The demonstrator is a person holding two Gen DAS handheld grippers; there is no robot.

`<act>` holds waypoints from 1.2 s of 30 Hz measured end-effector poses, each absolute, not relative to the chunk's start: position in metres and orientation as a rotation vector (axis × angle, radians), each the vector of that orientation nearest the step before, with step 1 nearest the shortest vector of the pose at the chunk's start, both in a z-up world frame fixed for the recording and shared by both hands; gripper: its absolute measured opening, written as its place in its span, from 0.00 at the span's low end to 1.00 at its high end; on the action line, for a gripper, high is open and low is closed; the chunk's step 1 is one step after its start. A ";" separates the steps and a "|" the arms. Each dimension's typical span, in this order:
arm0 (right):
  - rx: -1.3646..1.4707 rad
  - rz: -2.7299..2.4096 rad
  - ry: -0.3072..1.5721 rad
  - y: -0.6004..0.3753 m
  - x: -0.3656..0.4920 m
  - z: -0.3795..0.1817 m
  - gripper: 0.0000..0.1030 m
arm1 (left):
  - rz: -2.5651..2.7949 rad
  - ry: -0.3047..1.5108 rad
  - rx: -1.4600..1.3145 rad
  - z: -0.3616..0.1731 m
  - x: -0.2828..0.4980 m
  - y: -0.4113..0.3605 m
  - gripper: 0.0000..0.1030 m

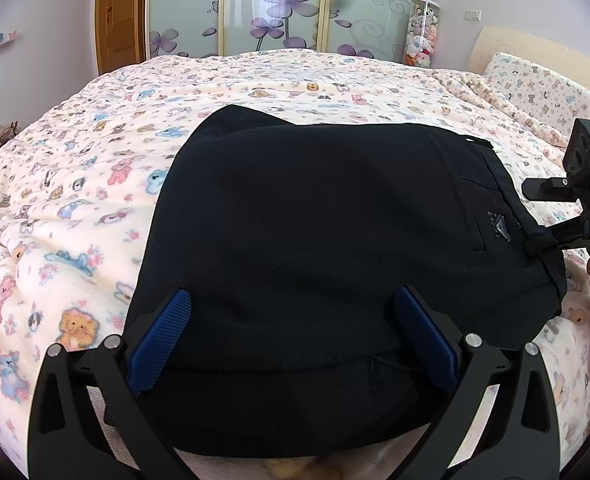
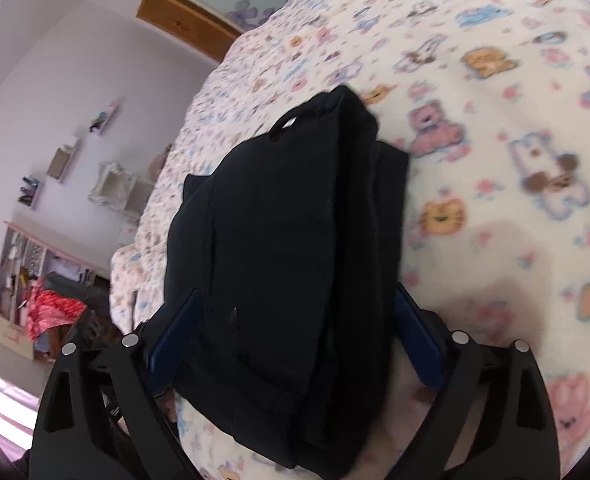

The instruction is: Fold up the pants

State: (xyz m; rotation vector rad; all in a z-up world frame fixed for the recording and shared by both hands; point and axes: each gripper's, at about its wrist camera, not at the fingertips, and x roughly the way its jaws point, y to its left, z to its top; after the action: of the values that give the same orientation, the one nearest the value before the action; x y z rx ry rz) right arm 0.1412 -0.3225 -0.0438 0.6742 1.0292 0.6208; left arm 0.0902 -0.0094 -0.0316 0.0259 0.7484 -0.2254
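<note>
The dark navy pants [image 1: 335, 248] lie folded into a thick stack on the bed; a small logo patch shows near their right edge. My left gripper [image 1: 295, 312] is open, its blue pads [image 1: 163, 344] wide apart on either side of the stack's near folded edge. In the right wrist view the same pants [image 2: 295, 260] run away from the camera, with a belt loop at the far end. My right gripper [image 2: 295, 320] is open, its fingers straddling the near end of the stack. The right gripper's body also shows in the left wrist view [image 1: 587, 200] at the pants' right edge.
The bed is covered with a cream blanket [image 1: 95, 200] printed with cartoon animals. A pillow [image 1: 535, 88] lies at the far right. Sliding wardrobe doors [image 1: 283, 8] with purple flowers stand behind the bed. Wall shelves and a cluttered desk [image 2: 35, 280] stand off the bed's left side.
</note>
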 end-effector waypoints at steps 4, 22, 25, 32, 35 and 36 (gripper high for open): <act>0.672 0.623 1.050 -0.324 0.141 -0.050 0.89 | -0.225 0.748 0.027 -0.032 0.090 -0.009 0.98; 0.619 0.661 0.972 -0.299 0.137 -0.040 0.93 | -0.223 0.750 0.023 -0.032 0.091 -0.010 0.98; 0.705 0.708 0.949 -0.303 0.136 -0.032 0.90 | -0.219 0.752 0.017 -0.033 0.091 -0.009 0.98; 0.704 0.752 0.979 -0.301 0.140 -0.023 0.89 | -0.208 0.758 0.008 -0.035 0.092 -0.007 0.98; 0.744 0.703 1.028 -0.313 0.143 -0.041 0.77 | -0.209 0.756 0.017 -0.035 0.092 -0.009 0.98; 0.758 0.696 1.033 -0.316 0.143 -0.044 0.75 | -0.210 0.756 0.017 -0.035 0.092 -0.009 0.98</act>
State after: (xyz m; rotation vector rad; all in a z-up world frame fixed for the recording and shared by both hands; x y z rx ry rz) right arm 0.1425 -0.3163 -0.0437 0.7577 1.0335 0.6955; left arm 0.0916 -0.0086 -0.0354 0.0165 0.7559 -0.2095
